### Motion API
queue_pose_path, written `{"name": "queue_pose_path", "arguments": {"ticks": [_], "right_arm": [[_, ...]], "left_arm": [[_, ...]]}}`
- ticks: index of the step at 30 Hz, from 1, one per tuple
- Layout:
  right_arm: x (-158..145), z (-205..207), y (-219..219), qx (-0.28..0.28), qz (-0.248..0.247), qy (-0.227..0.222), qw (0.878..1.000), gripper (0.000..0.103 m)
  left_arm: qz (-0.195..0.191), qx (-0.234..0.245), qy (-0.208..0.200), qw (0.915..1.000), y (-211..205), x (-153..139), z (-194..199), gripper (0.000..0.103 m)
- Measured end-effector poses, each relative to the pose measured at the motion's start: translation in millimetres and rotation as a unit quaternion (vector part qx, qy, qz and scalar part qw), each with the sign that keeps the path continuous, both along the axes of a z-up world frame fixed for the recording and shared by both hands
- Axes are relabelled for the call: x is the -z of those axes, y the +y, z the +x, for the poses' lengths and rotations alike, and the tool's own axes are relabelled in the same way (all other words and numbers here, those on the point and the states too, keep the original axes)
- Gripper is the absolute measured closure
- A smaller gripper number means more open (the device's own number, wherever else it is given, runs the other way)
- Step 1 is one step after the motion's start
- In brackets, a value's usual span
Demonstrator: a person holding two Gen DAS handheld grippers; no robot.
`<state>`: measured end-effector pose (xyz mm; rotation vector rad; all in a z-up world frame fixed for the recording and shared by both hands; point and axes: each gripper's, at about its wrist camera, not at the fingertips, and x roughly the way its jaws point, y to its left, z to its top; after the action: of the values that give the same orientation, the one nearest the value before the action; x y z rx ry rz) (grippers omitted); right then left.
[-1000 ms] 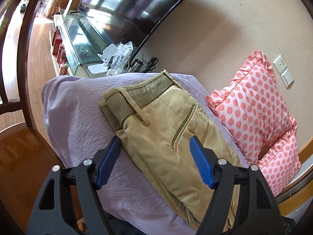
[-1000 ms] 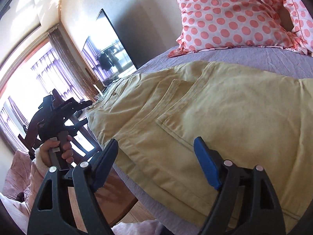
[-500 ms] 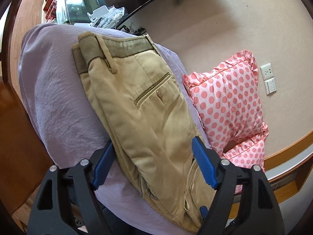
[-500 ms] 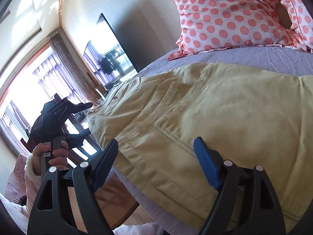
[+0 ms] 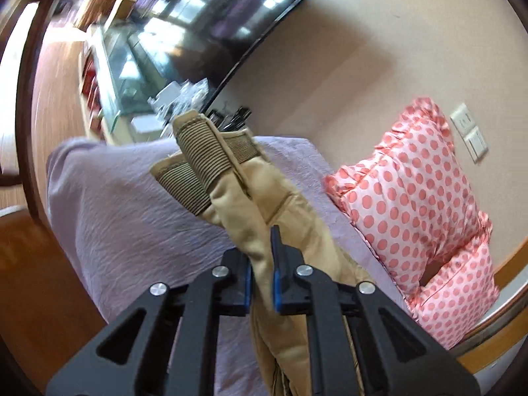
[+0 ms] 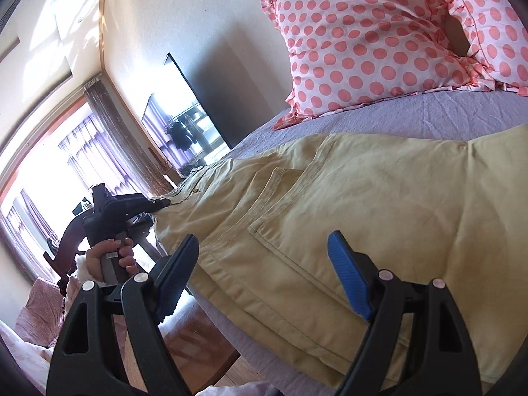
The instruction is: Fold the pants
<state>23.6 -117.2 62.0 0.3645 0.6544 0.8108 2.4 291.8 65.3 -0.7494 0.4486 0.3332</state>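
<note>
The khaki pants (image 6: 346, 217) lay spread on the lavender bed cover (image 5: 132, 217), their ribbed waistband (image 5: 208, 165) at the end of the bed toward the television (image 5: 211, 23). Your left gripper (image 5: 261, 283) was clamped on a bunched fold of the pants just below the waistband, its blue pads (image 5: 276, 264) pressed close on either side of the cloth, and the waistband end stood lifted off the cover in front of it. In the right wrist view you could see that same left gripper (image 6: 158, 204) at the far edge of the fabric, with your hand (image 6: 109, 257) wrapped around its handle. Your right gripper (image 6: 264, 277) was spread wide and held nothing, hovering low over the near part of the pants beside a patch pocket (image 6: 297, 204); whether its fingers touched the cloth could not be told. Past the pants, two pink polka-dot pillows (image 5: 422, 198) leaned against the wall, resting on the cover, with wall switches (image 5: 468, 132) above them. A bright window with purple curtains (image 6: 82, 161) stood beyond the television.
</note>
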Motion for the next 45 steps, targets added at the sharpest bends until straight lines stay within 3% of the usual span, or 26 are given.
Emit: {"name": "queue_pose_path", "arguments": {"ticks": [3, 4, 6, 8, 10, 14, 16, 20, 22, 23, 24, 25, 27, 28, 29, 32, 33, 34, 35, 37, 38, 40, 41, 43, 44, 45], "right_arm": [[-5, 2, -37, 0.047, 0.014, -0.002, 0.999, 0.017], [-7, 3, -52, 0.068, 0.020, -0.002, 0.997, 0.017], [-10, 3, -87, 0.117, 0.037, -0.001, 0.992, 0.015], [-12, 0, -127, 0.173, 0.057, 0.004, 0.983, 0.014], [-11, -4, -161, 0.221, 0.074, 0.012, 0.972, 0.013], [-4, -14, -211, 0.277, 0.094, 0.035, 0.956, 0.013], [1, -11, -222, 0.282, 0.102, 0.054, 0.952, 0.013], [5, -2, -225, 0.265, 0.101, 0.072, 0.956, 0.013], [6, 7, -222, 0.243, 0.106, 0.085, 0.960, 0.013], [7, 13, -218, 0.231, 0.105, 0.098, 0.962, 0.013], [7, 19, -215, 0.223, 0.098, 0.107, 0.964, 0.014], [8, 24, -211, 0.217, 0.085, 0.114, 0.966, 0.014], [10, 30, -202, 0.213, 0.044, 0.120, 0.969, 0.020], [11, 32, -198, 0.211, 0.027, 0.123, 0.969, 0.021], [13, 34, -196, 0.208, 0.016, 0.126, 0.970, 0.023], [21, 42, -190, 0.206, -0.014, 0.141, 0.968, 0.031], [24, 46, -187, 0.206, -0.027, 0.147, 0.967, 0.031], [27, 48, -185, 0.205, -0.034, 0.149, 0.967, 0.032], [27, 48, -183, 0.205, -0.039, 0.141, 0.968, 0.033], [27, 51, -178, 0.191, -0.042, 0.144, 0.970, 0.039], [28, 53, -174, 0.174, -0.039, 0.150, 0.972, 0.052], [27, 53, -165, 0.170, -0.061, 0.138, 0.974, 0.052], [26, 54, -164, 0.170, -0.067, 0.137, 0.974, 0.052], [27, 57, -167, 0.171, -0.053, 0.144, 0.973, 0.052], [28, 58, -167, 0.169, -0.047, 0.147, 0.974, 0.058], [29, 59, -167, 0.158, -0.038, 0.149, 0.975, 0.075]], "left_arm": [[0.098, 0.084, -0.032, 0.9911, -66, -55, 18, 0.095], [0.131, 0.119, -0.041, 0.9834, -96, -70, 24, 0.095], [0.188, 0.209, -0.064, 0.9576, -164, -92, 37, 0.095], [0.216, 0.311, -0.081, 0.9218, -229, -98, 45, 0.095], [0.226, 0.414, -0.077, 0.8781, -292, -85, 46, 0.095], [0.247, 0.556, -0.010, 0.7936, -385, -20, 40, 0.094], [0.252, 0.591, 0.021, 0.7657, -407, 8, 33, 0.095], [0.285, 0.576, -0.003, 0.7663, -411, 9, 13, 0.095], [0.298, 0.586, 0.009, 0.7531, -415, 14, 5, 0.092], [0.295, 0.596, 0.020, 0.7470, -414, 17, 4, 0.086], [0.280, 0.603, 0.027, 0.7468, -412, 17, 4, 0.076], [0.255, 0.611, 0.029, 0.7486, -406, 12, 2, 0.072], [0.186, 0.630, 0.008, 0.7539, -381, -3, 0, 0.049], [0.156, 0.627, -0.005, 0.7631, -362, -12, 0, 0.041], [0.138, 0.610, -0.012, 0.7802, -342, -21, 5, 0.031], [0.129, 0.493, 0.013, 0.8601, -268, -33, 41, 0.029], [0.121, 0.453, 0.035, 0.8824, -241, -30, 57, 0.029], [0.104, 0.425, 0.060, 0.8972, -219, -24, 72, 0.029], [0.083, 0.410, 0.086, 0.9041, -201, -16, 87, 0.029], [0.044, 0.409, 0.126, 0.9028, -181, 2, 112, 0.029], [0.026, 0.416, 0.143, 0.8977, -177, 11, 120, 0.029], [-0.003, 0.432, 0.172, 0.8852, -178, 27, 133, 0.030], [0.004, 0.434, 0.163, 0.8861, -179, 26, 133, 0.028], [0.009, 0.445, 0.177, 0.8777, -185, 27, 140, 0.028], [0.003, 0.449, 0.176, 0.8762, -187, 27, 142, 0.028], [0.002, 0.452, 0.175, 0.8749, -189, 26, 145, 0.032]]}}
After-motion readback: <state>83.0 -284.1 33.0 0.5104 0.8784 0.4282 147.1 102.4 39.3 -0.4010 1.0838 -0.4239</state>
